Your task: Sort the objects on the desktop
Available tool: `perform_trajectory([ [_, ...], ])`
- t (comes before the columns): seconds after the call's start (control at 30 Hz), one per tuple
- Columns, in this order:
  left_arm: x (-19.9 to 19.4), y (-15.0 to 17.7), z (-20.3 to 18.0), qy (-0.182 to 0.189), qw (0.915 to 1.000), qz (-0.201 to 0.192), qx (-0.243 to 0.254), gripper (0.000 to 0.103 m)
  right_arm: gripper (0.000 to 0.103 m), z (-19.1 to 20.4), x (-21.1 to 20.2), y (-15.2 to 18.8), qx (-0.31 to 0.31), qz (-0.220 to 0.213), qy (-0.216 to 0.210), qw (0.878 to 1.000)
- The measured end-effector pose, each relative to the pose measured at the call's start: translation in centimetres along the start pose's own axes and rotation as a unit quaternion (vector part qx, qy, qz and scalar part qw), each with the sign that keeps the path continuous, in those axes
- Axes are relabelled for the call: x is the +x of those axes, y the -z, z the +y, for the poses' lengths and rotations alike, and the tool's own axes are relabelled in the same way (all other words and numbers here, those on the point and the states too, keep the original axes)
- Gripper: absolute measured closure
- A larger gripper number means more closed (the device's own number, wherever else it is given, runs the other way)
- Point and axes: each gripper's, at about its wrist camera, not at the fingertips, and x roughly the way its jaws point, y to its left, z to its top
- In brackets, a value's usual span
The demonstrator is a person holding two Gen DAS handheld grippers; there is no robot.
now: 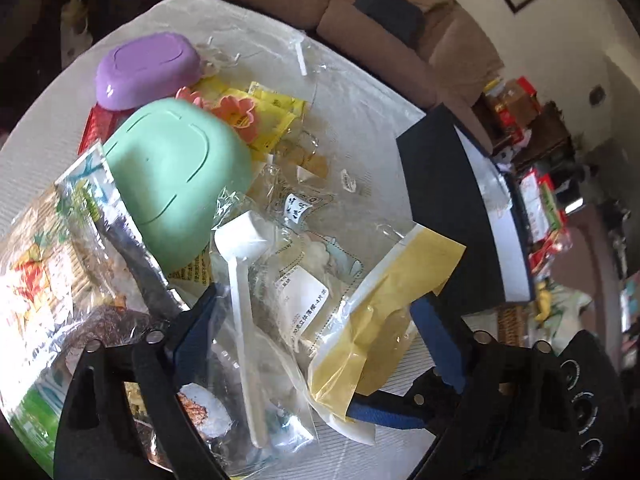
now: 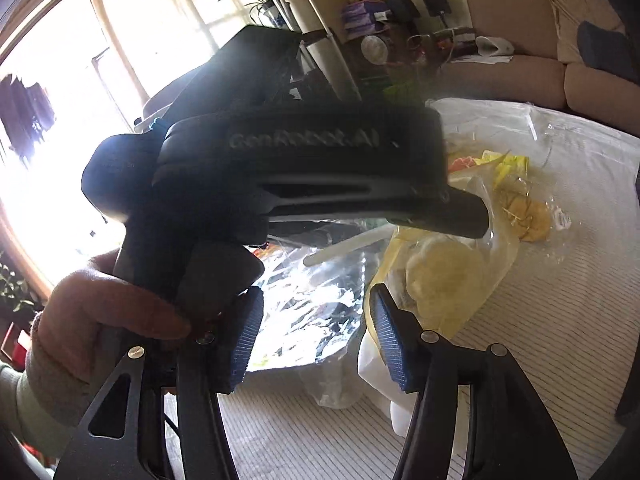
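With both the left gripper and right gripper open, we judge the yellow bag at lower centre light, crinkly and slippery, best pinched at its flat edge.

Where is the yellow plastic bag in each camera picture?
Left wrist view: the yellow bag lies low and right of centre, between the open left gripper fingers.
Right wrist view: the yellow bag sits centre-right, just beyond the open right gripper.
Shared landmark: the white spoon.
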Motion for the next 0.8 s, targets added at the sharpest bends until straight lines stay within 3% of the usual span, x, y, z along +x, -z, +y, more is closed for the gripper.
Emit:
perform_trajectory([
  [0.07, 0.6, 0.5, -0.8, 0.015, 0.9997, 0.016, 0.007, 0.038, 0.045, -0.7, -0.6, 0.3, 0.017, -0.005, -0.010, 1.000],
  [0.2, 1.0, 1.7, -2.7, 0.036, 0.9975, 0.054, 0.028, 0.040, 0.046, -1.3, -2.2, 1.6, 0.026, -0.008, -0.012, 1.000],
  [0.3, 1.2, 4.0, -5.6, 0.056, 0.9916, 0.092, 0.071, 0.040, 0.046, -0.8, -4.5, 2.8, 0.032, -0.013, -0.005, 0.999],
  [0.47, 1.7, 7.8, -11.2, 0.107, 0.9695, 0.164, 0.148, 0.039, 0.046, 0.1, -9.6, 6.3, 0.066, -0.009, 0.005, 0.998],
  [0.6, 0.3, 8.5, -13.4, 0.195, 0.9512, 0.191, 0.143, 0.040, 0.045, 0.3, -13.5, 10.1, 0.102, -0.002, 0.025, 0.994],
  [0.67, -1.8, 7.6, -13.2, 0.219, 0.9537, 0.164, 0.126, 0.038, 0.044, -0.3, -15.5, 12.0, 0.127, 0.007, 0.058, 0.990],
  [0.8, -4.3, 6.0, -10.2, 0.153, 0.9790, 0.104, 0.086, 0.028, 0.041, -2.4, -19.9, 14.8, 0.177, -0.014, 0.114, 0.977],
])
